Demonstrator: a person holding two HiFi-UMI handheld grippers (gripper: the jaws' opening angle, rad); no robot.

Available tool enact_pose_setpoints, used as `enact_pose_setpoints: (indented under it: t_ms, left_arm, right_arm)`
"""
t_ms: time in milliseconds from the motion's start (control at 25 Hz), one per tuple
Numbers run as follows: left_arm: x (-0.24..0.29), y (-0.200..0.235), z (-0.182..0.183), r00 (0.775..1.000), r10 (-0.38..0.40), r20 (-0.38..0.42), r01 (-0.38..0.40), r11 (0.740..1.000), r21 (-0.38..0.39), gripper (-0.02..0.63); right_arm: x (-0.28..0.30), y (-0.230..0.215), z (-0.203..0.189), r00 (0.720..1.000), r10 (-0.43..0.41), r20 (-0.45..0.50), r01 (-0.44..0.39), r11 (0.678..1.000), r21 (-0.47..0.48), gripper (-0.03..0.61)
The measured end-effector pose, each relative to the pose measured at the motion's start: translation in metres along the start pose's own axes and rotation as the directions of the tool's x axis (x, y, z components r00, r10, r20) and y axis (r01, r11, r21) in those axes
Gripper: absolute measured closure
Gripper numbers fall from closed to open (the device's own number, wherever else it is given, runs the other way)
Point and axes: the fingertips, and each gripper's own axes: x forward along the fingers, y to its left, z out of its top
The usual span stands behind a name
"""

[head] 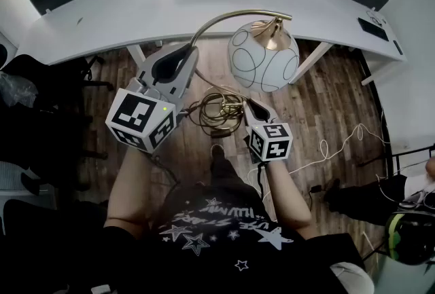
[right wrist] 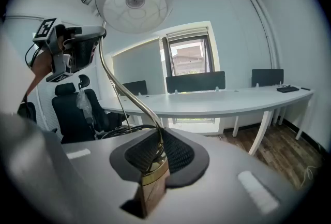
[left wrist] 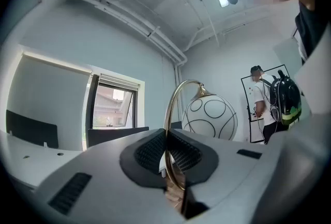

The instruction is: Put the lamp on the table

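Wood floor lies below, and the white table [head: 204,7] curves across just ahead. The lamp [head: 264,55] hangs in the air short of that table, carried by both grippers on its thin brass stem [head: 224,17]. The left gripper [head: 189,55] is clamped on the stem high up, below the arch, likely to keep the heavy globe shade [left wrist: 209,117] from swinging or tipping the whole thing over. The right gripper [head: 253,109] is closed on the stem's lower end, right at the brass collar [right wrist: 153,168], where it probably takes most of the weight. Cord [head: 216,109] sits coiled between the two grippers, seemingly gathered up rather than trailing. Two grips spaced along the stem hold the lamp roughly upright. It is not yet over the table edge or set down.
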Motion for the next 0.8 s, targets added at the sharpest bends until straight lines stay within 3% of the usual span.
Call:
enact_pose_setpoints:
  t_ms: [800]
  left_arm:
    - [0.0043,0.0073,-0.0032,1.000,0.004,0.005,-0.004,1.000,0.007,0.583]
  right_arm:
    - [0.0113,-0.0004,0.0010,1.000,0.006,-0.004,-0.006,1.000,0.013,0.540]
